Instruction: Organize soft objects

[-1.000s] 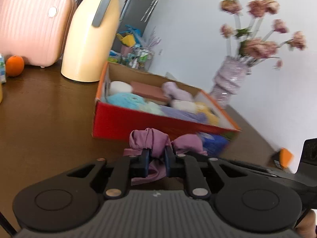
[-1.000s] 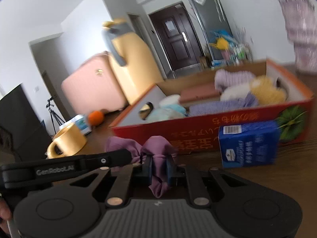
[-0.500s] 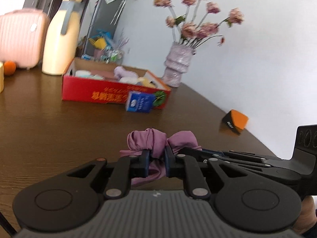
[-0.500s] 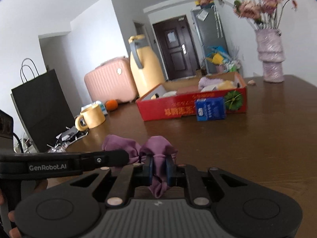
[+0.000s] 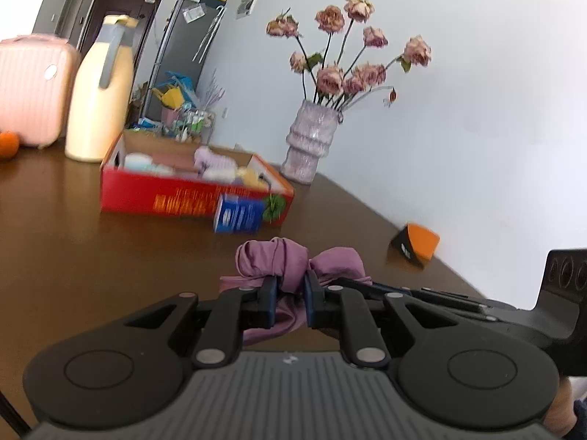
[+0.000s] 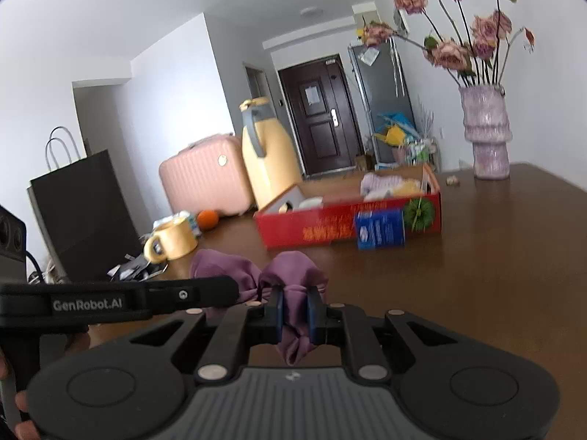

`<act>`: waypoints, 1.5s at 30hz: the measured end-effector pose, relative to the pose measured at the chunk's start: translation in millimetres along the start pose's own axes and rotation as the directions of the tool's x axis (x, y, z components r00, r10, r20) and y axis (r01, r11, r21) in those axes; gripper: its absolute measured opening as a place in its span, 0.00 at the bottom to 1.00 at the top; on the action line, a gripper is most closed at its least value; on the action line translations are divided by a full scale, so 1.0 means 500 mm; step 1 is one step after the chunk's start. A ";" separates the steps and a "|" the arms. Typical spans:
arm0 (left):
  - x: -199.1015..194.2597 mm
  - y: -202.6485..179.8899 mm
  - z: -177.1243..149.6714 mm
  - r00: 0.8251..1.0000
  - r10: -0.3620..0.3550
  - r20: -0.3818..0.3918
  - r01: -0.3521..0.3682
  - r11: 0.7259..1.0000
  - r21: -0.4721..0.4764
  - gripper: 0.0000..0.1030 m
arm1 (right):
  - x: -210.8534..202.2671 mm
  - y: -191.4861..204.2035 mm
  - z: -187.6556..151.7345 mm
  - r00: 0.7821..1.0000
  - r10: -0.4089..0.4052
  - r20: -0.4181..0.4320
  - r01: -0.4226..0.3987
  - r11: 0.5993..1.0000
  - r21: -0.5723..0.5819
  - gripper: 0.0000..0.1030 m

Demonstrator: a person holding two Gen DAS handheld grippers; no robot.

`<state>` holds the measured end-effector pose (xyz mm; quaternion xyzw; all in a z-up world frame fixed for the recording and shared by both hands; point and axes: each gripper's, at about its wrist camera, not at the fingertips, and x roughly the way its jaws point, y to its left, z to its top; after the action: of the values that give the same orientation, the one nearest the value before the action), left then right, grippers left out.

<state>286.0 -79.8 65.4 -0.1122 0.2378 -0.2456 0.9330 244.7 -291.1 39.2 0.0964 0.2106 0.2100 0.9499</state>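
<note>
Item 1. Purple cloth [image 5: 290, 260], a bunched, knotted piece of thin fabric, was held above the near edge of the table [image 5: 91, 256], pinched at two places. The left gripper [image 5: 290, 293] had its fingers pressed onto one gathered fold; the right gripper [image 6: 295, 310] had its fingers pressed onto the neighbouring fold, with a loose tail hanging below them. Judged light, limp and easily crushed, not fragile; it would likely sag and slide out of a shallow pinch, so the thick gathered waist between the two puffs looked the best hold.

Item 2. Blue carton [image 6: 379, 229], farther in on the table, stood just in front of the long side of the red box.

Item 3. Red box [image 5: 157, 198], open-topped, mid-table, held pale soft things [image 5: 214, 159] in white, lilac and yellow.

Item 4. Yellow mug [image 6: 172, 238], orange block [image 5: 418, 245], near opposite table edges.

Item 5. Cream jug [image 5: 99, 99], pink case [image 5: 31, 88], flower vase [image 5: 312, 139], along the far edge.
</note>
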 end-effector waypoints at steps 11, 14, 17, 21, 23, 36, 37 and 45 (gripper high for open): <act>0.355 0.216 0.339 0.997 0.040 -0.063 -0.047 0.992 -0.116 0.14 | 0.278 -0.102 0.297 1.000 0.013 0.010 -0.012 0.999 -0.049 0.12; 0.462 0.296 0.375 0.989 0.070 -0.134 -0.094 0.978 -0.185 0.14 | 0.434 -0.152 0.379 0.997 0.022 -0.077 -0.022 1.000 -0.003 0.12; 0.555 0.358 0.382 0.973 0.087 -0.212 -0.134 0.967 -0.216 0.14 | 0.569 -0.198 0.418 0.983 0.040 -0.181 -0.031 0.998 0.055 0.12; 0.637 0.392 0.347 0.920 0.156 -0.360 -0.230 0.958 -0.173 0.14 | 0.716 -0.237 0.427 0.950 0.019 -0.312 -0.008 0.999 0.036 0.12; 0.657 0.393 0.327 0.901 0.196 -0.388 -0.260 0.958 -0.120 0.14 | 0.769 -0.245 0.410 0.921 0.004 -0.390 0.000 1.000 0.009 0.12; 0.583 0.355 0.368 0.922 0.231 -0.310 -0.255 0.966 -0.036 0.25 | 0.798 -0.236 0.390 0.901 -0.036 -0.431 0.028 0.999 -0.024 0.33; 0.561 0.343 0.378 0.925 0.242 -0.292 -0.258 0.966 -0.019 0.25 | 0.778 -0.239 0.405 0.910 -0.043 -0.412 0.032 0.999 -0.035 0.35; 0.351 0.256 0.422 0.928 0.351 -0.123 -0.344 0.936 0.074 0.34 | 0.566 -0.229 0.497 0.958 -0.104 -0.267 0.085 0.993 -0.081 0.45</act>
<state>577.7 -40.9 137.2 -0.0276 0.3097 -0.0895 0.9462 628.3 -292.3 128.3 0.0241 0.3354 0.1825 0.9239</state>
